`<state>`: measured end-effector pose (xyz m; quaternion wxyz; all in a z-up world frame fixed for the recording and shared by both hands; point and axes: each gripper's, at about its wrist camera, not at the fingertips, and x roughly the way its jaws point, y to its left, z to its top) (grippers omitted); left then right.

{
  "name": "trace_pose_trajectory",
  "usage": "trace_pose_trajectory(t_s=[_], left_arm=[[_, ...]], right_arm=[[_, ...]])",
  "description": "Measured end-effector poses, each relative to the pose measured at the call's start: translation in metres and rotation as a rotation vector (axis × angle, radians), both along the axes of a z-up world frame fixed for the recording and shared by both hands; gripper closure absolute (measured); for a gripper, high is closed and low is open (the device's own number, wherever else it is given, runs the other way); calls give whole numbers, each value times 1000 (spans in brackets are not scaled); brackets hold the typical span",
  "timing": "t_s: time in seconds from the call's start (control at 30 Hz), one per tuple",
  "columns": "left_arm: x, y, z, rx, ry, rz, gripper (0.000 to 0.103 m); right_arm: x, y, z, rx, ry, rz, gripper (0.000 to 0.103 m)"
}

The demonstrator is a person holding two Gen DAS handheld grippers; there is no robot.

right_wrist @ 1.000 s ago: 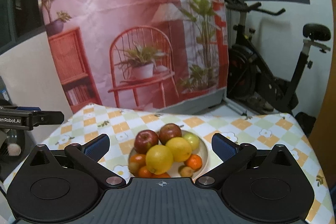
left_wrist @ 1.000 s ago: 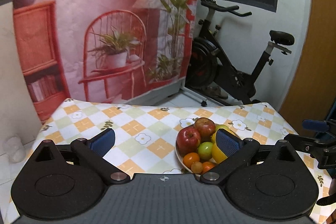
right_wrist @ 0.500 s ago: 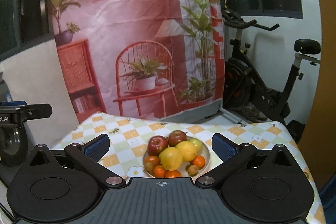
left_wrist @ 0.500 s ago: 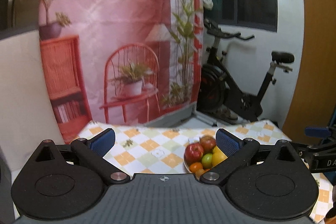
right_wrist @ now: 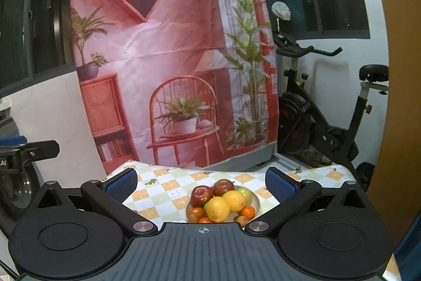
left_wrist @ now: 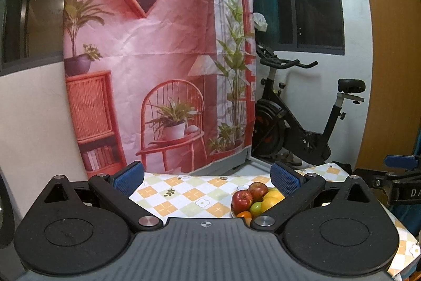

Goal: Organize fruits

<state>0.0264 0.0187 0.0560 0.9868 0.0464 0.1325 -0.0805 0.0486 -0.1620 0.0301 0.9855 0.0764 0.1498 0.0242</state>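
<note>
A plate of piled fruit stands on the checked tablecloth. It holds two red apples, two yellow citrus fruits, a green fruit and small oranges. In the left wrist view the plate's fruit lies low right, partly behind the right finger. My left gripper is open and empty, high and back from the table. My right gripper is open and empty, above and behind the plate.
A pink printed backdrop hangs behind the table. An exercise bike stands at the back right beside a wooden door. The other gripper shows at the right edge of the left view and the left edge of the right view.
Both grippers have pulled back and up from the table. The plate of fruit looks smaller and lower in both views. Both stay open and empty.
</note>
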Motion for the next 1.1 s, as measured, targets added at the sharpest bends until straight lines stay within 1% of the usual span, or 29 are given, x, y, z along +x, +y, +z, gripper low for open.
trace_pose_trajectory(t_s=[0.17, 0.4, 0.7, 0.87, 1.1], left_arm=[[-9, -2, 2, 5, -11, -21, 0], [-13, 1, -1, -13, -19, -30, 0], [-12, -1, -6, -10, -3, -40, 0], [-12, 2, -11, -21, 19, -48, 0], [-11, 6, -15, -39, 30, -50, 0]], right_arm=[[-10, -1, 4, 10, -10, -15, 0], [-16, 1, 5, 14, -16, -9, 0], [-19, 5, 5, -14, -1, -25, 0], [-18, 8, 4, -28, 13, -29, 0], [-13, 14, 2, -48, 28, -28, 0]])
